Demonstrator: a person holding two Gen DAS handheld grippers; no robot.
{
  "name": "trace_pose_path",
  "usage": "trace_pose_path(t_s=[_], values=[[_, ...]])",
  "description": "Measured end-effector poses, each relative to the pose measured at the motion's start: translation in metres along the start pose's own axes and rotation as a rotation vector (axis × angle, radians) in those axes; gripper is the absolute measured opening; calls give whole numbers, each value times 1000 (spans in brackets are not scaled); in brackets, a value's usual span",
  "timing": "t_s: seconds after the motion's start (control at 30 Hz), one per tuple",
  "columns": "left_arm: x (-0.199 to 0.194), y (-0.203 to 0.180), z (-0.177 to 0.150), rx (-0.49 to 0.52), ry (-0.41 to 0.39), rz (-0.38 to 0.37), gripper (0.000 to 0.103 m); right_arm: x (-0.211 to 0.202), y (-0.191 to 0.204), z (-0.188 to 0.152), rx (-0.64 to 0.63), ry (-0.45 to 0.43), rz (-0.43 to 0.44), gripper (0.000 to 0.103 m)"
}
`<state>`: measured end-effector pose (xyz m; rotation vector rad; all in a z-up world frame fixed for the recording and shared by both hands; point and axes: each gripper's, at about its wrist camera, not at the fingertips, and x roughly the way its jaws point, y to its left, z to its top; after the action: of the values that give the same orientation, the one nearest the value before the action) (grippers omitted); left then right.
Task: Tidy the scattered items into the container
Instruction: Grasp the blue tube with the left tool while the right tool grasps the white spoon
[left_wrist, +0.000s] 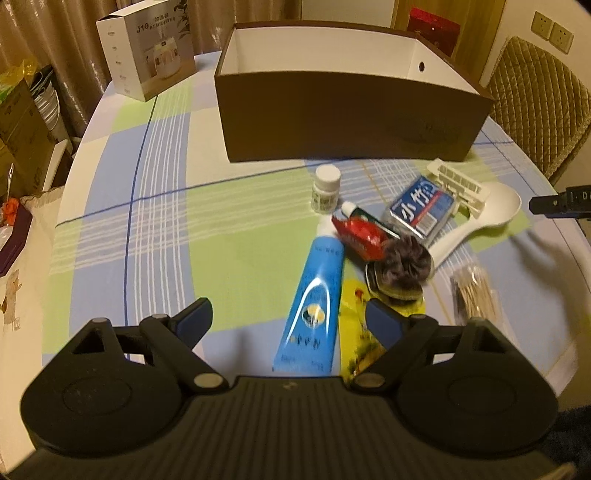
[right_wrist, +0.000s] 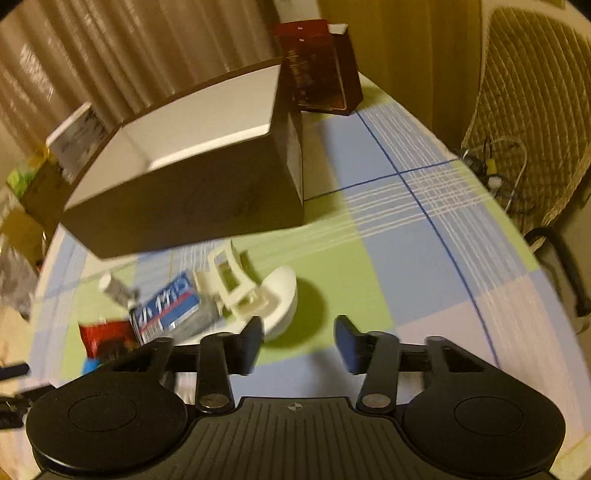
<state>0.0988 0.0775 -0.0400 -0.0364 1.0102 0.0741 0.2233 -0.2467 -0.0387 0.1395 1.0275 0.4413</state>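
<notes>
The brown box (left_wrist: 351, 122) with a white inside stands open at the back of the table. In front of it lie a white pill bottle (left_wrist: 325, 188), a red tube (left_wrist: 358, 230), a blue tissue pack (left_wrist: 421, 206), a white hair clip (left_wrist: 458, 184), a white spoon (left_wrist: 495, 210), a grey scrunchie (left_wrist: 406, 262), a yellow packet (left_wrist: 358, 332) and a toothpick bundle (left_wrist: 476, 291). My left gripper (left_wrist: 288, 317) hovers open over a long blue tube (left_wrist: 314, 280), its pads apart from it. My right gripper (right_wrist: 299, 332) is open and holds nothing, just right of the spoon (right_wrist: 284, 299) and clip (right_wrist: 232, 288).
A white humidifier carton (left_wrist: 147, 55) stands at the back left. A dark red box (right_wrist: 317, 66) sits behind the brown box (right_wrist: 184, 214). A quilted chair (left_wrist: 535, 99) is beyond the table's right edge. Checked cloth lies bare at left and right.
</notes>
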Motion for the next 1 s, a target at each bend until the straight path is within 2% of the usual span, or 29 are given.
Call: trace_pose_path(t_s=[0.13, 0.17, 0.2, 0.23, 0.33, 0.4, 0.43, 0.6, 0.7, 0.8, 0.87, 0.93, 1.0], values=[[6, -1, 8, -2, -1, 7, 87, 13, -1, 12, 22, 1, 16, 48], [8, -2, 9, -1, 0, 8, 87, 18, 0, 14, 24, 5, 15, 35], [9, -3, 10, 1, 2, 10, 87, 23, 0, 15, 28, 14, 20, 28], [11, -3, 11, 1, 4, 12, 87, 29, 0, 16, 36, 32, 21, 25], [16, -5, 11, 0, 13, 11, 83, 40, -4, 16, 52, 63, 13, 25], [19, -6, 10, 2, 19, 10, 81, 43, -8, 16, 48, 66, 4, 8], [20, -6, 9, 5, 22, 11, 80, 43, -12, 16, 46, 72, 1, 5], [30, -9, 9, 25, 36, 5, 76, 37, -32, 21, 51, 63, -29, 5], [41, -12, 13, 51, 41, -19, 69, 30, -48, 25, 82, 50, -48, 5], [55, -13, 20, 59, 52, -40, 61, 24, -61, 24, 116, 49, -53, 5], [65, -13, 24, 53, 64, -53, 49, 20, -68, 20, 137, 48, -50, 5], [73, -11, 26, 39, 70, -79, 47, 16, -72, 17, 156, 45, -37, 5], [80, -11, 28, 35, 83, -102, 40, 13, -75, 15, 171, 46, -23, 5]])
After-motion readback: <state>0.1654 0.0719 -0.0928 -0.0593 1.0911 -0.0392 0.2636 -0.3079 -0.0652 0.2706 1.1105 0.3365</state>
